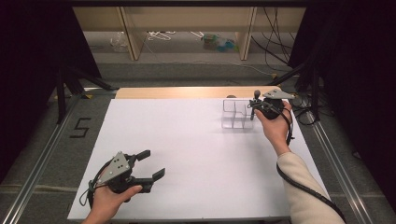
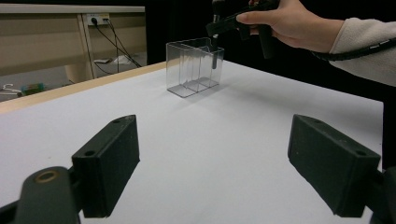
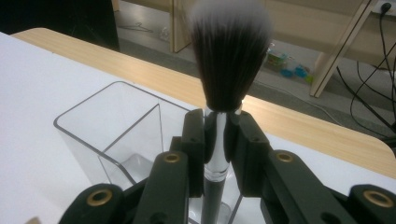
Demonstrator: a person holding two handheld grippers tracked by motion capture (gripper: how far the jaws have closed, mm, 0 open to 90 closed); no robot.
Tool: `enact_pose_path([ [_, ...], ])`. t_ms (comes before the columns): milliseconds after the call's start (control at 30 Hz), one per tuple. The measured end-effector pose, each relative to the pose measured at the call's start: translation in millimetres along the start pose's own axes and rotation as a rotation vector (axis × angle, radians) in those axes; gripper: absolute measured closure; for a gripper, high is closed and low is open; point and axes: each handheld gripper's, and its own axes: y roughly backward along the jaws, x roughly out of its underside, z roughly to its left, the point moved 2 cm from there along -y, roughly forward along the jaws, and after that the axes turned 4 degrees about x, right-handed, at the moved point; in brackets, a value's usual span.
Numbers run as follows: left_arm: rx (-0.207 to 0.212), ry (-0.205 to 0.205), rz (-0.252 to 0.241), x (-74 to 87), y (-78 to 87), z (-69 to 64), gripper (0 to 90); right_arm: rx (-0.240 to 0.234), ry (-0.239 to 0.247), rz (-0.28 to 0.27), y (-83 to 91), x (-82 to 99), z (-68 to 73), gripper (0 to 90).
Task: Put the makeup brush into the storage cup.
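You see a brush [image 3: 227, 60] with soft, matt bristles and a glossy metal ferrule, a clear glossy plastic organiser [image 3: 116, 135], a matt white tabletop [image 1: 187, 154] edged in pale wood, and matt black tool pads [image 2: 109, 163].

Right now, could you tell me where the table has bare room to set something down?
The white table is bare between the left gripper and the clear organizer. The crowded corner is the far right, where the right gripper holds a brush at that organizer.

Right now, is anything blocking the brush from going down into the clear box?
Nothing visible does. The right gripper holds the brush upright, bristles up, and its handle already dips into an end compartment of the clear box, with no other thing seen in that compartment.
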Motion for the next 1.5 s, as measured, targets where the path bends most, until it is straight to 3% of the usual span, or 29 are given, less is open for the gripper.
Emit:
enact_pose_path([
  [900,0.003,0.001,0.003,0.3,-0.4,0.1,16.4,-0.016,-0.005,-0.006,-2.9,2.5,0.7,76.4],
  [1000,0.009,-0.006,0.003,0.2,-0.6,0.5,16.4,-0.020,-0.027,-0.019,-1.7,1.8,0.8,68.1],
  [1033,0.009,-0.007,0.003,0.1,-0.5,0.5,16.5,-0.039,-0.058,-0.023,-0.9,1.2,2.4,63.9],
  [1200,0.004,0.001,0.002,0.2,-0.2,0.3,16.4,-0.047,-0.027,-0.118,2.5,-5.7,0.0,36.0],
  [1267,0.004,0.000,0.001,0.1,-0.1,0.1,16.4,-0.040,-0.019,-0.108,4.7,-6.8,-2.0,27.3],
  [1300,0.002,0.001,0.002,0.2,0.0,0.0,16.4,-0.033,-0.014,-0.125,3.8,-7.0,-3.1,24.8],
  [1500,0.001,0.002,0.002,0.2,0.1,0.1,16.4,-0.062,0.005,-0.075,6.9,-4.9,-5.9,20.3],
])
